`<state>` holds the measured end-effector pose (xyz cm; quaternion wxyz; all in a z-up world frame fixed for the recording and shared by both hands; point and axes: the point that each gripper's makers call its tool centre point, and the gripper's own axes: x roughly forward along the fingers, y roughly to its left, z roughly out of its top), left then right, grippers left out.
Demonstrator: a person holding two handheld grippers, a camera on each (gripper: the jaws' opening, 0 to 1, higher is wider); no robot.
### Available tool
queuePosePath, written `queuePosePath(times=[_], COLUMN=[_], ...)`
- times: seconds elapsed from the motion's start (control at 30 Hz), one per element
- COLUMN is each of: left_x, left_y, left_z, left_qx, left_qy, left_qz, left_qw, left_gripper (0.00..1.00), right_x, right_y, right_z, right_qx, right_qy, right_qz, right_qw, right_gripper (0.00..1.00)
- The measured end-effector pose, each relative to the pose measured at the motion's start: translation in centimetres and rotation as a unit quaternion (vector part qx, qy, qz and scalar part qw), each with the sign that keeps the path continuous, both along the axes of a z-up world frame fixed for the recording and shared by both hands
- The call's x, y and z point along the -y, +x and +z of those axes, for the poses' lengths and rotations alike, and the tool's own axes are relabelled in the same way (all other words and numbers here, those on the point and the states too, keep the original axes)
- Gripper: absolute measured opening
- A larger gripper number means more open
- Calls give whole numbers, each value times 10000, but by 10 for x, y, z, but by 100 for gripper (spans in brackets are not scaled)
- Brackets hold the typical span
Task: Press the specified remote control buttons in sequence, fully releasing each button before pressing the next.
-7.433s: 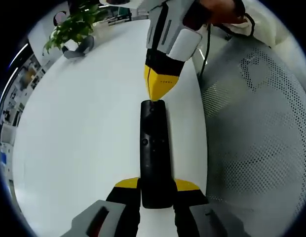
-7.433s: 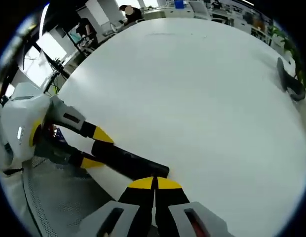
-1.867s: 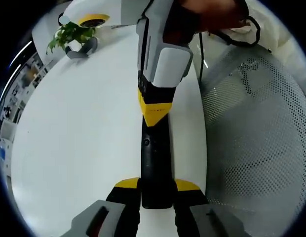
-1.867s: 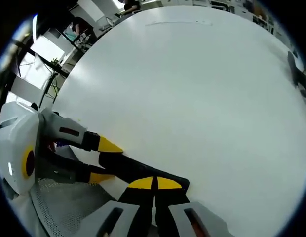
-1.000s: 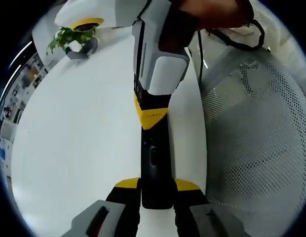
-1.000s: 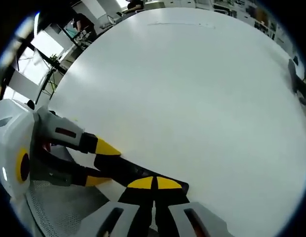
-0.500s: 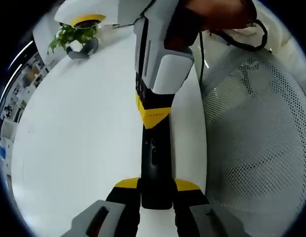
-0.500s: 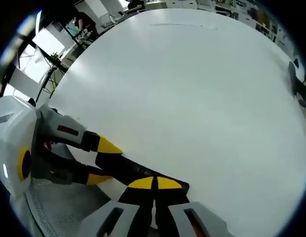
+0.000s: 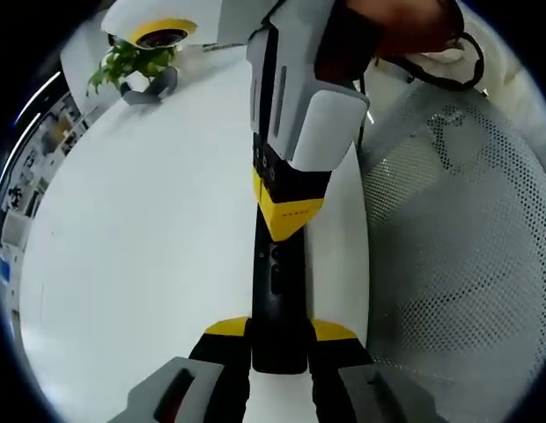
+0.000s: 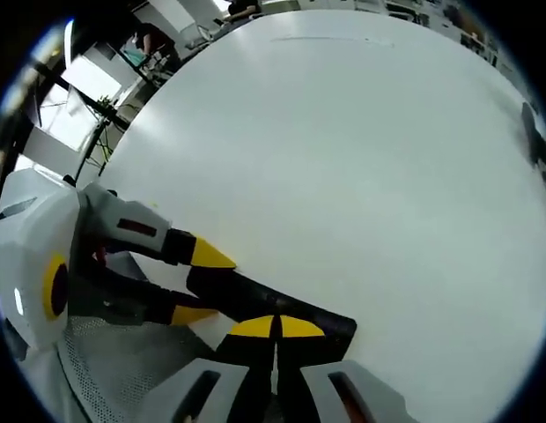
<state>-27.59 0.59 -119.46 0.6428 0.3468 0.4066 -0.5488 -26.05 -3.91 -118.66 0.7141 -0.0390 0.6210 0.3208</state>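
**Inspector:** Remote control point(image 9: 277, 291) lying on white table point(image 9: 141, 229), near the edge beside a mesh chair seat point(image 9: 458, 264). Status of holding side?

**Assistant:** Left gripper point(image 9: 278, 330) clamped on near end of remote, one yellow-tipped jaw on each side. Seen from the right gripper view as well: left gripper point(image 10: 195, 284), remote point(image 10: 273, 308) running between its jaws toward the camera.

**Inspector:** Pressing side?

**Assistant:** Right gripper point(image 9: 289, 222) pointing down onto the upper part of the remote's face; own view gives right gripper point(image 10: 276, 327) with both yellow tips together, no gap, nothing held between. Closed tip used as a pressing finger. Contact with a button probable, but exact button hidden under the tip; cannot confirm.

**Inspector:** Step in hand?

**Assistant:** Judged as one press within the sequence, at or near the bottom of the stroke. Small buttons point(image 9: 274, 260) visible just below the tip, untouched.

**Inspector:** Next move?

**Assistant:** Lift straight off until clear of the face, then shift along the remote to the next button. Holding grip to remain firm; remote to stay in frame.

**Inspector:** Other items?

**Assistant:** Potted plant point(image 9: 123, 63) at far side, well apart.
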Motion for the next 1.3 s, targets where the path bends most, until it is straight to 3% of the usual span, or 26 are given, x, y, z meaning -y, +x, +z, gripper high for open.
queuePosePath(times=[0.7,1.07,1.3], left_x=[0,0,0], left_y=[0,0,0], left_z=[0,1,1], left_qx=[-12,32,18], left_qy=[46,-182,-143], left_qz=[11,135,102], left_qw=[10000,9997,9998], left_gripper=[24,24,24], right_x=[1,1,15], right_y=[-2,-2,-3], right_z=[-1,1,4], right_qx=[-69,72,48], right_qy=[119,73,19], right_qz=[-268,-192,-231], right_qw=[9995,9998,9997], right_gripper=[0,0,0])
